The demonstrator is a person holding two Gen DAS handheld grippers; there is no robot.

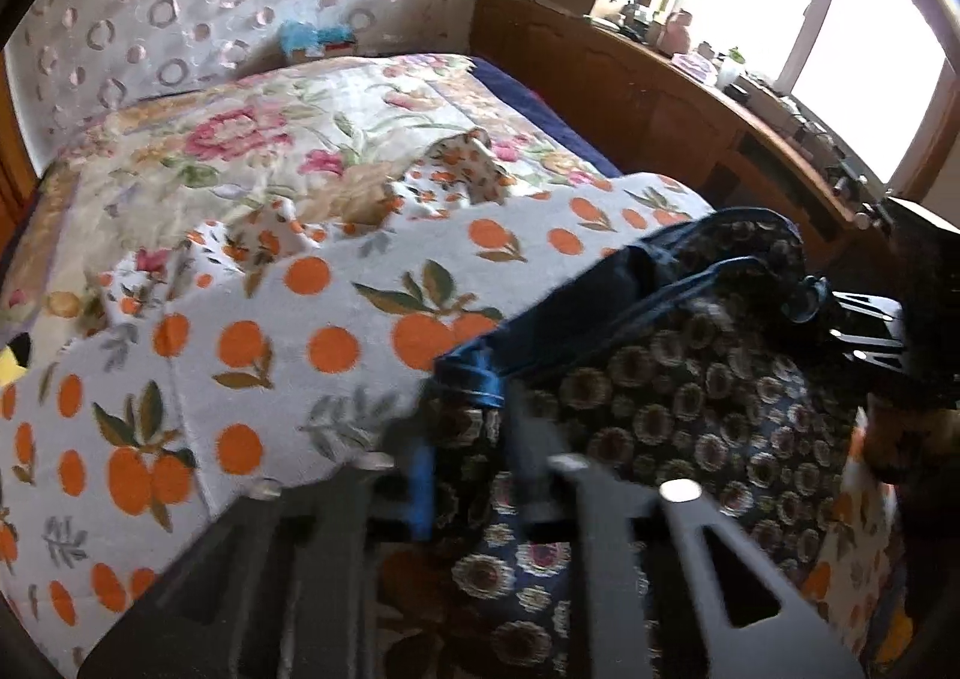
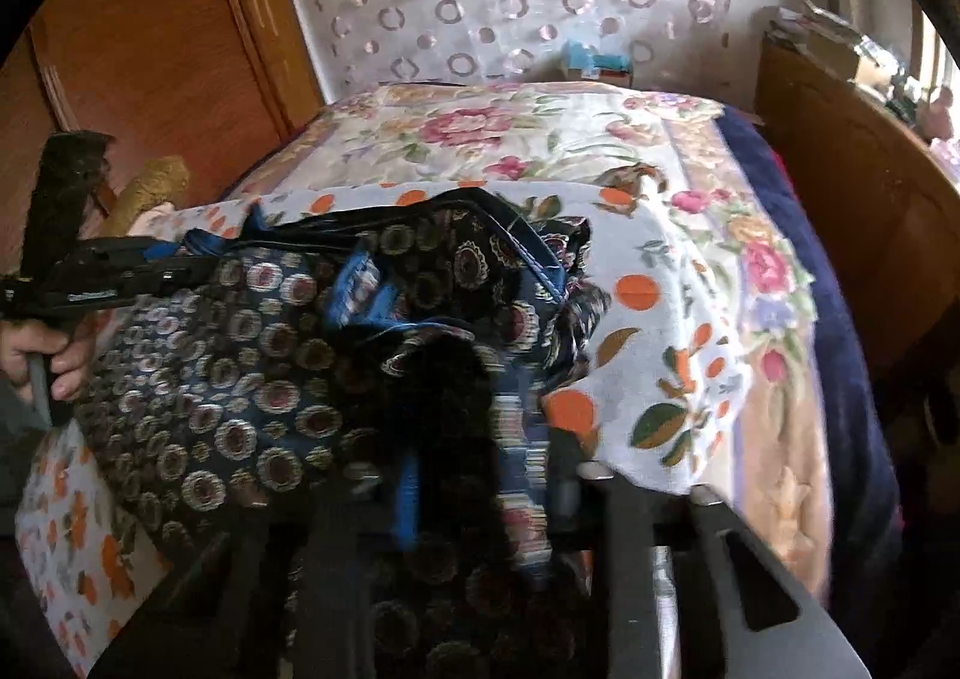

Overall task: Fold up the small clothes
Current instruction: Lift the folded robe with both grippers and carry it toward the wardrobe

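A dark navy garment [image 1: 690,379] with round flower medallions and shiny blue trim lies bunched on an orange-print blanket [image 1: 270,319]. In the left wrist view my left gripper [image 1: 474,439] is at the bottom, shut on the garment's blue-trimmed left edge. My right gripper [image 1: 816,307] grips the garment's far right end. In the right wrist view my right gripper [image 2: 480,463] is shut on a fold of the garment [image 2: 252,355] with a blue strip between its fingers. A hand [image 2: 54,361] holds the left gripper [image 2: 192,268], which pinches the left edge there.
The orange-print blanket lies over a floral quilt [image 1: 252,139] on a bed. A wooden ledge [image 1: 660,79] crowded with books and small items runs under a bright window on the right. A wooden door [image 2: 150,49] stands at the left, with a small blue box [image 2: 594,61] behind the bed.
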